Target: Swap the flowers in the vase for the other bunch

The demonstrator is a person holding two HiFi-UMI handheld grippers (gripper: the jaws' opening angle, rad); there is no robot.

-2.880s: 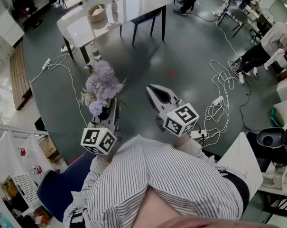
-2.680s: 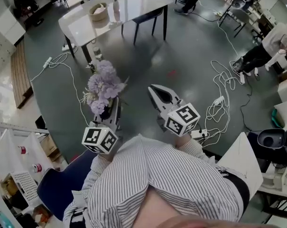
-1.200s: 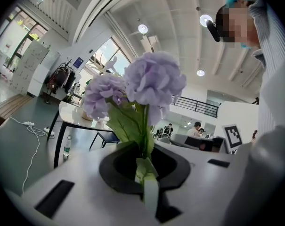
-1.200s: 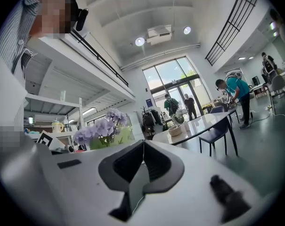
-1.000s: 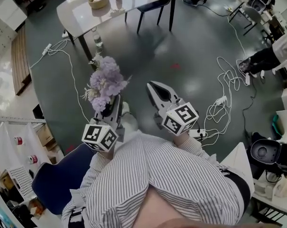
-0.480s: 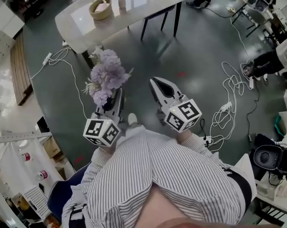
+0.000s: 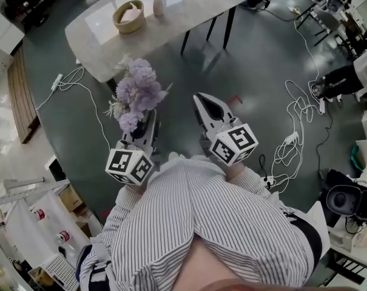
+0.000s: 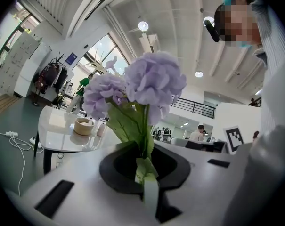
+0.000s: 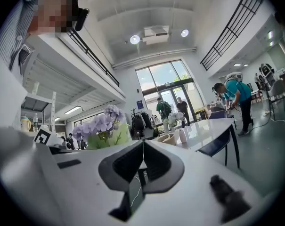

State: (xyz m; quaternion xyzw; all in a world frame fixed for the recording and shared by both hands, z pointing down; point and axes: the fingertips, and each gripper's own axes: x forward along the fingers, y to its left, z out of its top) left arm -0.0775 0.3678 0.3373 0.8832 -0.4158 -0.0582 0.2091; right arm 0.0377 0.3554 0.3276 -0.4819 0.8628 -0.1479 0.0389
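A bunch of pale purple hydrangeas (image 7: 136, 93) stands upright in my left gripper (image 7: 148, 119), which is shut on its green stems. In the left gripper view the blooms (image 8: 147, 86) rise above the jaws and the stem (image 8: 145, 169) is pinched between them. My right gripper (image 7: 203, 97) is shut with nothing in it, level beside the left. Ahead is a white table (image 7: 189, 11) bearing a small white vase (image 7: 158, 6) with pale flowers. The right gripper view shows that vase (image 9: 181, 135) too.
A round woven bowl (image 7: 129, 16) sits by the vase. A dark chair (image 7: 228, 14) is tucked at the table's right side. White cables (image 7: 290, 135) and a power strip (image 7: 57, 81) lie on the dark floor. A seated person (image 7: 347, 77) is at the far right.
The table has come closer and lower in the head view as the person walked toward it. Both grippers moved along with the body, and the purple bunch stayed in the left one.
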